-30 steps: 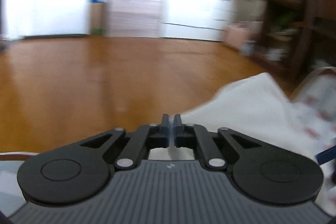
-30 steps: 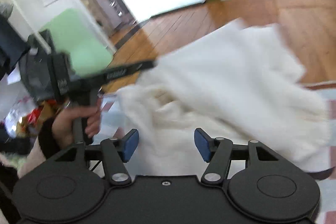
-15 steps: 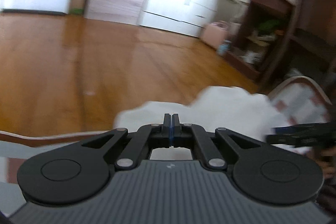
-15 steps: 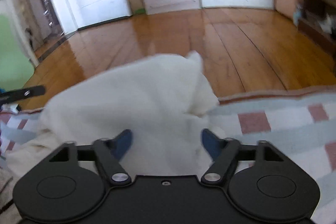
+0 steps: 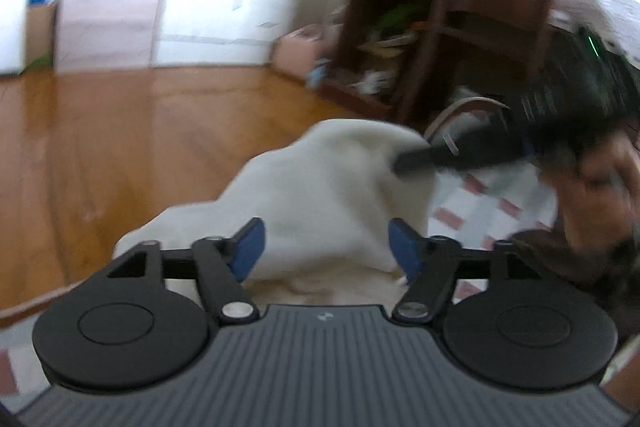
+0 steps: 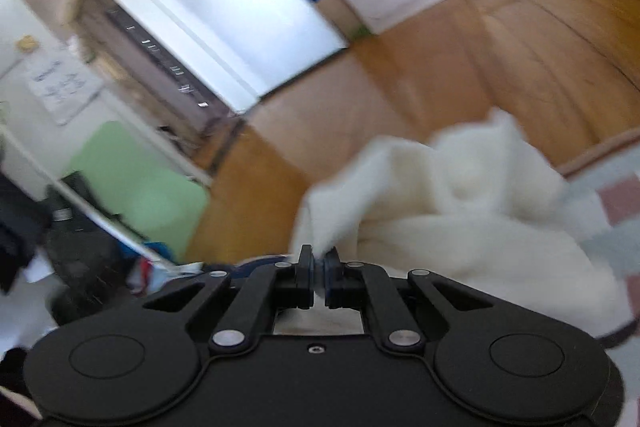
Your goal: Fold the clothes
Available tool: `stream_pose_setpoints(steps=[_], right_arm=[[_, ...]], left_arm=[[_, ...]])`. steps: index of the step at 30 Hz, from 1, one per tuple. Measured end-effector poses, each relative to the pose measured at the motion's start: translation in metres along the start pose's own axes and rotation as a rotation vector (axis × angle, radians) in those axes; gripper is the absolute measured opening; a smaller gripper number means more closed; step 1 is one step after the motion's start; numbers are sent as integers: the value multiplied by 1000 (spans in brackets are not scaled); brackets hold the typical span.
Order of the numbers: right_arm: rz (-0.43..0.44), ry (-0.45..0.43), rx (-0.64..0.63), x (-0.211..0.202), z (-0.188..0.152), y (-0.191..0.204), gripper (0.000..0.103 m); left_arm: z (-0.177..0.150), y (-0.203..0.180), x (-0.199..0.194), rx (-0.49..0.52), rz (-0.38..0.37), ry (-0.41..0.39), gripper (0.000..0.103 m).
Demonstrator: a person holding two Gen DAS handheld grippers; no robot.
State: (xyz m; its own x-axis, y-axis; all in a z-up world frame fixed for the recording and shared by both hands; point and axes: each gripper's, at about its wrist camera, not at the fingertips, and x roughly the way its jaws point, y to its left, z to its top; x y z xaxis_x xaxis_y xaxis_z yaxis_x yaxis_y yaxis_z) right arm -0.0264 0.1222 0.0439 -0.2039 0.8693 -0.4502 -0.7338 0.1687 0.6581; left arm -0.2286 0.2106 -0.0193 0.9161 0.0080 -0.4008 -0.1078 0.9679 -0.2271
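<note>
Pinching white garment [image 6: 460,211], right tool [image 6: 318,265] closed.

The left tongs [image 5: 324,251] are opening, blue pads wide apart and pressing on nothing. The right tongs [image 6: 319,273] are pinched closed on white cloth, gripped by a blurred hand [image 5: 596,195].

Left claw [image 5: 326,247]: black linkage arms, blue pads on the fingers [image 5: 248,247], silver pivot screws, two round black discs, grey ribbed housing with a small white mark. Right claw [image 6: 318,277]: same black linkages and discs, smooth black housing, one small centre screw, silver pivots. Dark sleeve [image 5: 560,259] at right, blurred.
</note>
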Motion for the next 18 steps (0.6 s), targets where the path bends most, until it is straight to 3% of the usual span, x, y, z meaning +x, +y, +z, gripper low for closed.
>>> stream_pose_setpoints(steps=[3,4,8,9,10,11,12,14,15,16,18], right_arm=[[67,60,-50,5,11,44,7],[87,82,-63,7,10,58,7],[103,177,-104,24,-2,89,7],[101,194,-109,29,-4,91,7],[74,196,-112,28,-2,91,7],[43,196,-114,27,1,92,10],[-7,183,-113,23,6,88,12],[-66,146,-61,19,18,75,14],[-106,143,-32,19,25,66,28],[-165,160,-16,20,32,57,35],[-289,198,13,24,45,41,38]], left_arm=[[2,-14,-2,27,24,-52,92],[2,-15,-3,9,38,-77,103],[2,8,-11,-164,26,-153,103],[1,20,-13,-214,-9,-158,95],[0,30,-15,-252,-45,-153,61],[0,37,-16,-264,-54,-135,40],[1,41,-18,-253,-17,-114,23],[-1,43,-24,-174,161,-125,21],[-3,48,-27,-147,257,-137,20],[-5,61,-32,-177,335,-152,20],[-12,97,-49,-336,431,-198,20]])
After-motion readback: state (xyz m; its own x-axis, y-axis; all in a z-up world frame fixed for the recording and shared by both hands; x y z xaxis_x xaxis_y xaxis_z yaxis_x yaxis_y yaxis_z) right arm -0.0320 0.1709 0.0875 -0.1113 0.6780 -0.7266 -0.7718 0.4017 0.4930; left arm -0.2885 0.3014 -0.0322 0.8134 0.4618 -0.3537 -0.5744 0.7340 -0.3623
